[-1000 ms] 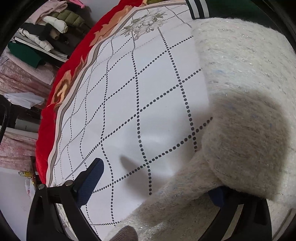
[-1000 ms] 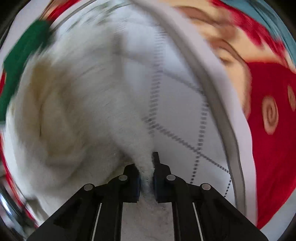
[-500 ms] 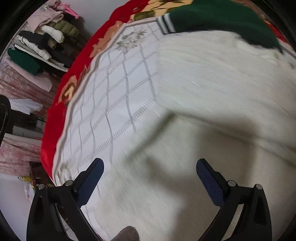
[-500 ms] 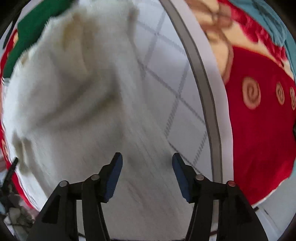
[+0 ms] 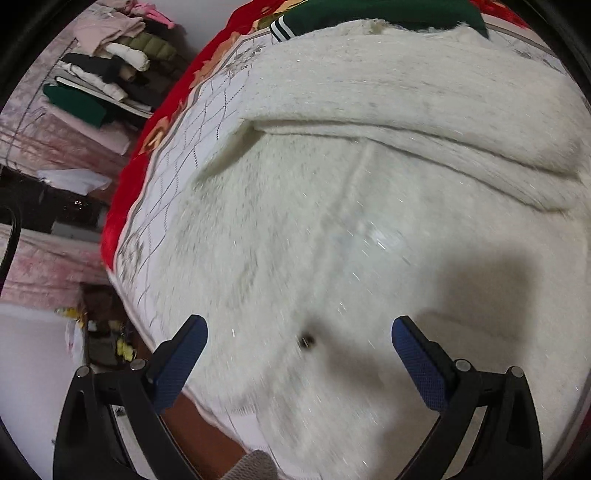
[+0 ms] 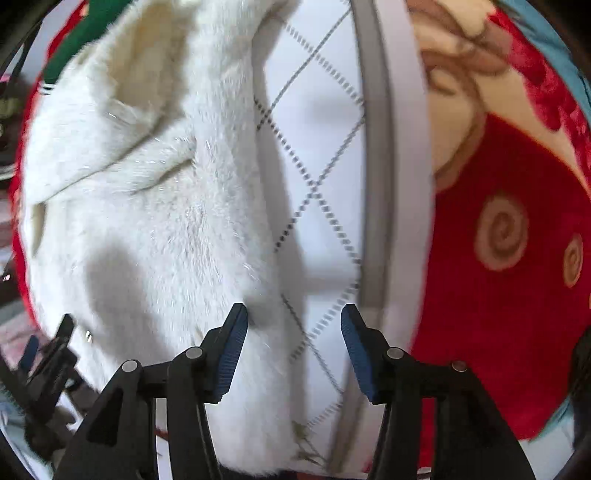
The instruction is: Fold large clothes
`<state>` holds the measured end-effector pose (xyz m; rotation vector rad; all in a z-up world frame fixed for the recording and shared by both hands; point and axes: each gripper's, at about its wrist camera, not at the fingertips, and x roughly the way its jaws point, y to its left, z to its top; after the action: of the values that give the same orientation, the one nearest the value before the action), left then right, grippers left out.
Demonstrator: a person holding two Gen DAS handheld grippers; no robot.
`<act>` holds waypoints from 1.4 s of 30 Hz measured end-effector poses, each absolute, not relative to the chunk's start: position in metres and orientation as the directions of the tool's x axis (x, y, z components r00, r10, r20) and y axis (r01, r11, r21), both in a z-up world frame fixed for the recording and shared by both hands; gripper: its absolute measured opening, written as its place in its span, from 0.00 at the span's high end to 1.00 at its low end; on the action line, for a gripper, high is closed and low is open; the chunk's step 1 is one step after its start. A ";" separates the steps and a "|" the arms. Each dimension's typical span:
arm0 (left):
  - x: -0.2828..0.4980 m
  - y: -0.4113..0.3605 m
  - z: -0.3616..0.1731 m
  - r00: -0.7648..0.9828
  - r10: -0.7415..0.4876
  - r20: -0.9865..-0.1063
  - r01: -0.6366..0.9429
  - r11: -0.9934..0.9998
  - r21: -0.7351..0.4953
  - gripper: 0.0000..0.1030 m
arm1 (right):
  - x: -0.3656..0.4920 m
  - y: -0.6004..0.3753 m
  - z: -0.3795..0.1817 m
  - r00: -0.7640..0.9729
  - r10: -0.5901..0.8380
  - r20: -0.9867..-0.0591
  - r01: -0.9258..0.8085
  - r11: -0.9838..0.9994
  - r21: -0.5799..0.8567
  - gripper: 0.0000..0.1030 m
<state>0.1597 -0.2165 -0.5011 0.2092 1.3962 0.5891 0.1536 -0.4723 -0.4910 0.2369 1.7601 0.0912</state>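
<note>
A large fluffy white garment lies spread on the bed, with a sleeve folded across its upper part. It also shows in the right wrist view. My left gripper is open and empty, hovering above the garment's lower part near a small dark button. My right gripper is open and empty, above the garment's right edge and the bedsheet. The left gripper also shows in the right wrist view at the lower left.
The bed has a white sheet with dotted diamond lines and a red flowered blanket. A dark green garment with white stripes lies beyond the white one. Stacked clothes sit beside the bed at left.
My right gripper has opened and let go of the white garment's sleeve. Both grippers have pulled back towards the garment's near end. The garment now lies flat with a sleeve folded over.
</note>
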 end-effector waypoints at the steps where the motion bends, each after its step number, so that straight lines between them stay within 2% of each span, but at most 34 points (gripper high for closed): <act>1: 0.156 -0.223 -0.498 0.059 0.513 -0.856 -0.267 0.835 0.482 0.00 | 0.158 -0.479 -0.487 -0.179 0.221 -0.959 0.100 0.973 0.206 0.46; 4: 0.144 -0.258 -0.488 0.058 0.560 -0.826 -0.248 0.810 0.532 0.00 | 0.158 -0.502 -0.474 -0.167 0.232 -0.958 0.092 0.971 0.219 0.36; 8: 0.127 -0.322 -0.484 0.092 0.601 -0.794 -0.156 0.797 0.584 0.00 | 0.166 -0.543 -0.476 -0.160 0.233 -0.959 0.119 0.969 0.216 0.36; 15: 0.088 -0.422 -0.509 0.108 0.585 -0.804 0.009 0.808 0.590 0.00 | 0.157 -0.593 -0.488 -0.179 0.140 -0.974 0.148 0.982 0.114 0.36; 21: 0.097 -0.434 -0.561 -0.017 0.618 -0.786 -0.055 0.784 0.618 0.00 | 0.161 -0.643 -0.508 -0.197 0.075 -0.978 0.178 0.983 0.040 0.35; 25: 0.117 -0.416 -0.584 -0.079 0.671 -0.737 -0.162 0.721 0.674 0.00 | 0.172 -0.659 -0.513 -0.177 0.070 -0.982 0.187 0.982 0.036 0.35; 29: 0.136 -0.401 -0.586 -0.062 0.721 -0.690 -0.221 0.664 0.714 0.01 | 0.196 -0.662 -0.520 -0.153 0.114 -0.982 0.186 0.979 0.085 0.36; 32: 0.144 -0.381 -0.588 -0.075 0.679 -0.730 -0.276 0.689 0.670 0.01 | 0.218 -0.644 -0.523 -0.122 0.174 -0.977 0.177 0.973 0.151 0.36; 33: 0.146 -0.375 -0.586 -0.075 0.658 -0.749 -0.288 0.705 0.648 0.06 | 0.225 -0.638 -0.524 -0.109 0.200 -0.974 0.175 0.968 0.179 0.36; 35: 0.150 -0.361 -0.582 -0.064 0.608 -0.792 -0.313 0.741 0.594 0.29 | 0.245 -0.624 -0.526 -0.070 0.261 -0.963 0.148 0.957 0.249 0.36; 37: 0.151 -0.353 -0.578 -0.051 0.568 -0.821 -0.325 0.768 0.552 0.64 | 0.263 -0.610 -0.528 -0.033 0.338 -0.941 0.128 0.935 0.332 0.36; 40: 0.154 -0.340 -0.570 -0.031 0.535 -0.844 -0.350 0.786 0.510 0.81 | 0.292 -0.582 -0.535 0.020 0.476 -0.879 0.109 0.873 0.475 0.36; 42: 0.155 -0.335 -0.559 -0.014 0.533 -0.846 -0.371 0.783 0.499 0.84 | 0.305 -0.559 -0.541 0.053 0.579 -0.813 0.112 0.806 0.581 0.35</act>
<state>0.1548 -0.3355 -0.5595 0.1418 1.4136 0.7198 0.3045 -0.5593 -0.5414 0.5826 1.4973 0.3876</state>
